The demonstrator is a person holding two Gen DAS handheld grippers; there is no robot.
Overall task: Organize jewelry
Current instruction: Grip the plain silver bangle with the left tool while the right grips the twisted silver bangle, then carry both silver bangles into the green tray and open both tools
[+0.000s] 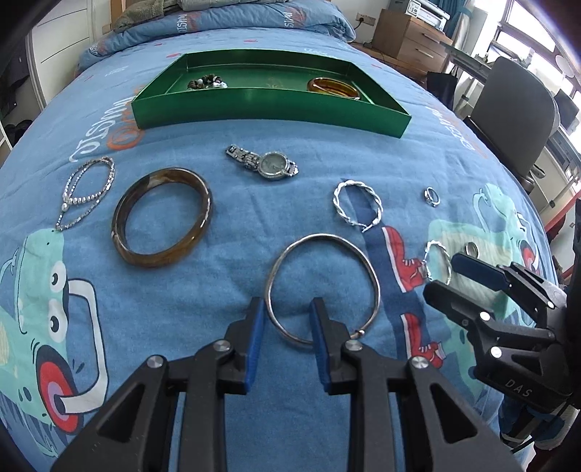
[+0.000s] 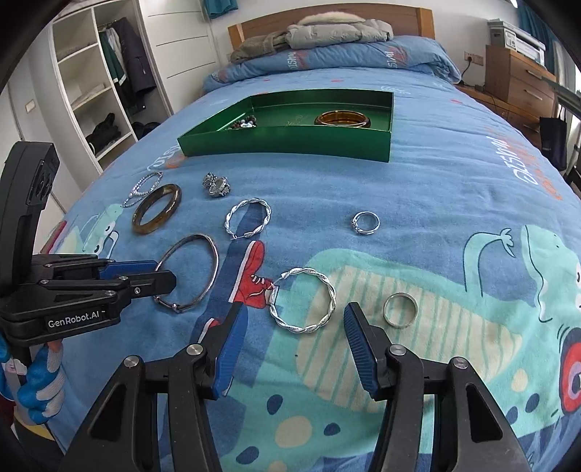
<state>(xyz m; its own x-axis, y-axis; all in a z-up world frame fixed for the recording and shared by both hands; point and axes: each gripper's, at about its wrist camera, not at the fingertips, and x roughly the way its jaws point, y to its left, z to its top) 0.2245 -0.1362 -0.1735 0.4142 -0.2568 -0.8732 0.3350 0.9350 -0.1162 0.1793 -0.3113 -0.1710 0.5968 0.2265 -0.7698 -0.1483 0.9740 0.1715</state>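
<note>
A green tray (image 1: pixel 254 109) on the bed holds a bead bracelet (image 1: pixel 207 81) and an amber bangle (image 1: pixel 332 87). On the blue quilt lie a thin silver bangle (image 1: pixel 370 268), a brown bangle (image 1: pixel 123 214), a watch (image 1: pixel 268 165), a pearl chain (image 1: pixel 85 192), two twisted silver hoops (image 2: pixel 303 328) (image 2: pixel 250 218) and two rings (image 2: pixel 399 310) (image 2: pixel 365 222). My left gripper (image 1: pixel 287 308) is open, its fingers straddling the near rim of the thin silver bangle. My right gripper (image 2: pixel 294 316) is open, just short of the near twisted hoop.
A folded quilt and jacket (image 2: pixel 326 32) lie at the bed's head. A wardrobe (image 2: pixel 94 83) stands left, a wooden drawer unit (image 2: pixel 519 76) and a grey chair (image 1: pixel 508 119) right of the bed.
</note>
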